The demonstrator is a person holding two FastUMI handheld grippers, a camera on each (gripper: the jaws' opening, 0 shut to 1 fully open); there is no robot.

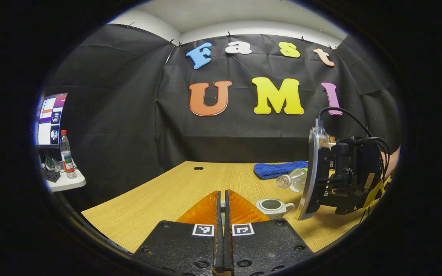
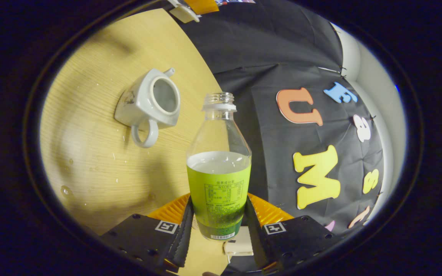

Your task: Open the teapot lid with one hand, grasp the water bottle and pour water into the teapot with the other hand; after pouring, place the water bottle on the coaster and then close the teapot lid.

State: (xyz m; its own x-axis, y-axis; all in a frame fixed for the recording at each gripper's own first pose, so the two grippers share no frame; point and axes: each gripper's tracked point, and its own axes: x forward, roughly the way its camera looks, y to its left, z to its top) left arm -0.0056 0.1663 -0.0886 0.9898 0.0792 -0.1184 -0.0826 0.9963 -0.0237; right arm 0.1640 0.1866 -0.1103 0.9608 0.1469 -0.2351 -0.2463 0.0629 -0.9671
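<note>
Gripping the clear plastic water bottle (image 2: 218, 165), right claw (image 2: 218, 222); left claw (image 1: 223, 203) clenched; glossy lidless teapot (image 2: 150, 103).

Even, bright overhead light, soft shadows on the table (image 2: 90, 161), strong fisheye bending at edges

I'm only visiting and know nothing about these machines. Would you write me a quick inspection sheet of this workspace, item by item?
Surface: wooden table, a few water drops on it.
Job's things: white teapot, lid off; uncapped water bottle, tipped, partly full.
Clutter: blue cloth at the table's far edge.
Grippers: left gripper has its jaws shut; right gripper grips the bottle's base.
Cables: black cables loop off the right gripper.
Surroundings: black cloth walls; a side shelf with a monitor and another bottle.
</note>
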